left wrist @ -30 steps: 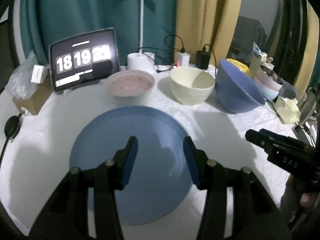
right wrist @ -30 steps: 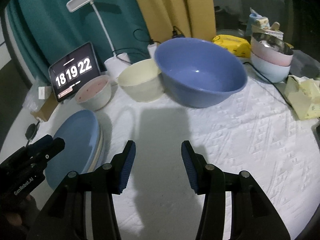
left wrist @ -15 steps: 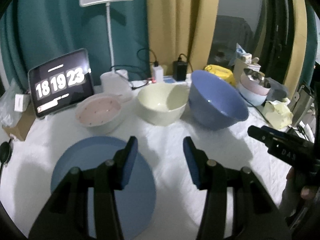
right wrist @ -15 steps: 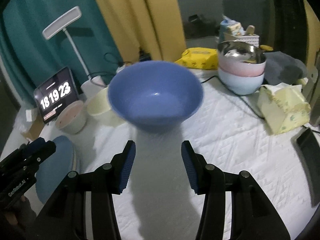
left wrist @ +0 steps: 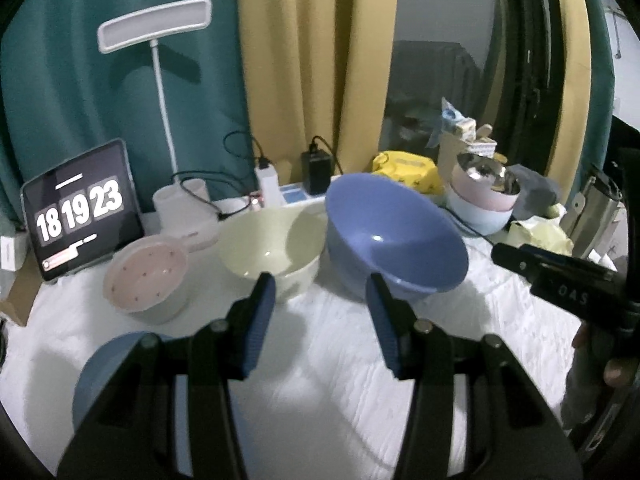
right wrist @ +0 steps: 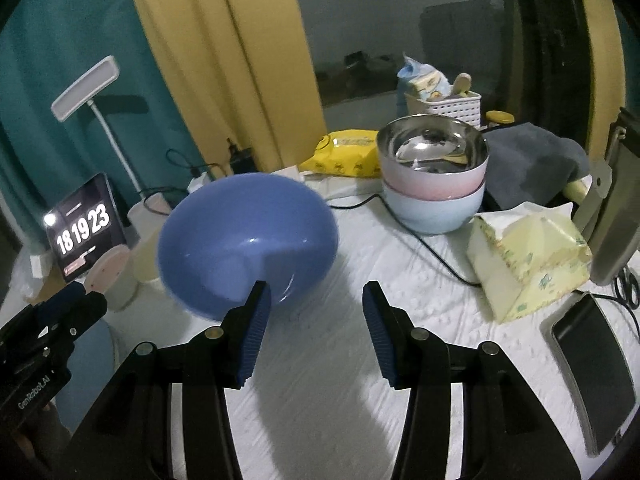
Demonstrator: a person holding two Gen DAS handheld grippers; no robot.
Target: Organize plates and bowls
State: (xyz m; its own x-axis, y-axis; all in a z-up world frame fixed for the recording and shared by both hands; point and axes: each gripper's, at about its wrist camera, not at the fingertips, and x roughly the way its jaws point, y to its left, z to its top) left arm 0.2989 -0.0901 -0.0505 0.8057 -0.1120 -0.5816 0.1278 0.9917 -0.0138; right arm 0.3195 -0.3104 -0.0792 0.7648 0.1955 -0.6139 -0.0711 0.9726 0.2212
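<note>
A white-clothed table [left wrist: 328, 396] stands before teal and yellow curtains. The left hand-held gripper [left wrist: 320, 316] and right hand-held gripper [right wrist: 316, 332] both hover spread, holding nothing. Just beyond sits a large blue plastic bowl [left wrist: 394, 236], beside a cream bowl [left wrist: 272, 248] and a pink speckled bowl [left wrist: 146, 276]; a blue plate [left wrist: 100, 376] lies near left.

The left gripper [left wrist: 322, 322] has its jaws apart, with nothing between them. Landmark: the cream bowl [left wrist: 272, 246]. The pink bowl [left wrist: 146, 276] stands left of it, the blue bowl [left wrist: 394, 236] right of it, the blue plate [left wrist: 106, 372] nearer the camera, lower left.
</note>
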